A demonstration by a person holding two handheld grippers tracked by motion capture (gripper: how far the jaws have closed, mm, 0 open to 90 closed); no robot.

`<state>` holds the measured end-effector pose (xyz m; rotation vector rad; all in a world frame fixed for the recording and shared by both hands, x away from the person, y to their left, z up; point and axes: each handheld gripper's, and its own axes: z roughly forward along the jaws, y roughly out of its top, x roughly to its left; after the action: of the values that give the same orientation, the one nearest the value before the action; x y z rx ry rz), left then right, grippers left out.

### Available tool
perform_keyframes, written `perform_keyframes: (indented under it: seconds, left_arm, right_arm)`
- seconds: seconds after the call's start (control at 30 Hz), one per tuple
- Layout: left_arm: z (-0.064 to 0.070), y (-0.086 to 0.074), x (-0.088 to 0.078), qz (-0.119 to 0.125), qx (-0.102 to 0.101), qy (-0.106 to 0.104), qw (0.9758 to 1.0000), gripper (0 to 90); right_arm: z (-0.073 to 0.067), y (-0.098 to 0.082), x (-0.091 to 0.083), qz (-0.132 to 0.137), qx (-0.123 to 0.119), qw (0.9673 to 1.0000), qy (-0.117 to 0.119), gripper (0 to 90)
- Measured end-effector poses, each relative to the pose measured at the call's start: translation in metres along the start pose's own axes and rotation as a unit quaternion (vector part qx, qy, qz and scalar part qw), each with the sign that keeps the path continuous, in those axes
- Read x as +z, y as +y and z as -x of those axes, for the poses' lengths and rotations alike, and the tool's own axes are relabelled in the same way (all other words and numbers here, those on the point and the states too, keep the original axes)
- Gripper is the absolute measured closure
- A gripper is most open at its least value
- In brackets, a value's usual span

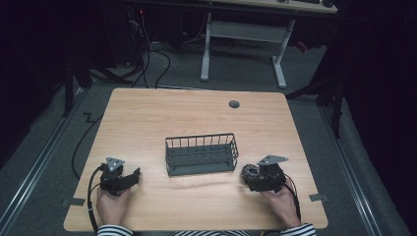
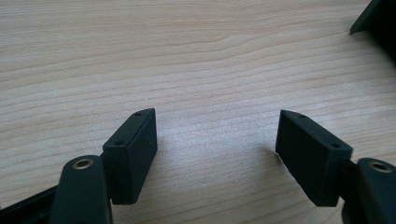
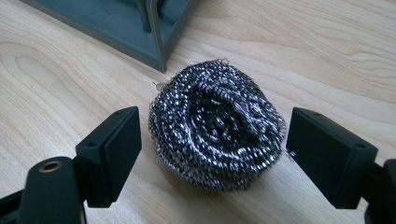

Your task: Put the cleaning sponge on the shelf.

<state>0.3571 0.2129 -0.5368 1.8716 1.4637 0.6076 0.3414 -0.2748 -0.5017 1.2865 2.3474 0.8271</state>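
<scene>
A round steel-wool scourer (image 3: pixel 217 123) lies on the wooden table (image 1: pixel 147 113), just off the near right corner of a dark wire basket (image 1: pixel 199 138). My right gripper (image 3: pixel 212 144) stands open around the scourer, one black pad on each side; the left pad shows a narrow gap, and the right pad is almost at the wool. In the high view the scourer (image 1: pixel 249 171) sits at the tip of the right gripper (image 1: pixel 252 177). My left gripper (image 1: pixel 133 176) rests low at the near left, open, with bare wood between its pads (image 2: pixel 135 149).
The basket's corner (image 3: pixel 126 23) stands just beyond the scourer, and an edge of the basket (image 2: pixel 378 21) shows at the far right of the left gripper view. A grey cable grommet (image 1: pixel 234 104) sits at the table's far side. Another desk's legs (image 1: pixel 206 49) stand behind.
</scene>
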Motion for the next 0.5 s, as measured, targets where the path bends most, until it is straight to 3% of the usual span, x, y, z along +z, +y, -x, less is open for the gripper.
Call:
perform_keyframes:
  seconds: [0.27,0.37,0.5]
  left_arm:
    - [0.0,0.0,0.0,0.0,0.0,-0.001,1.0,29.7]
    - [0.0,0.0,0.0,0.0,-0.001,-0.001,1.0,29.7]
    - [0.0,0.0,0.0,0.001,-0.002,-0.002,1.0,29.7]
  right_arm:
    - [-0.003,0.001,0.011,-0.022,-0.004,0.9997,-0.004,23.7]
    - [-0.002,0.001,0.011,-0.016,-0.005,0.9999,0.004,26.1]
    - [-0.004,-0.001,0.009,-0.006,-0.004,1.0,-0.003,28.0]
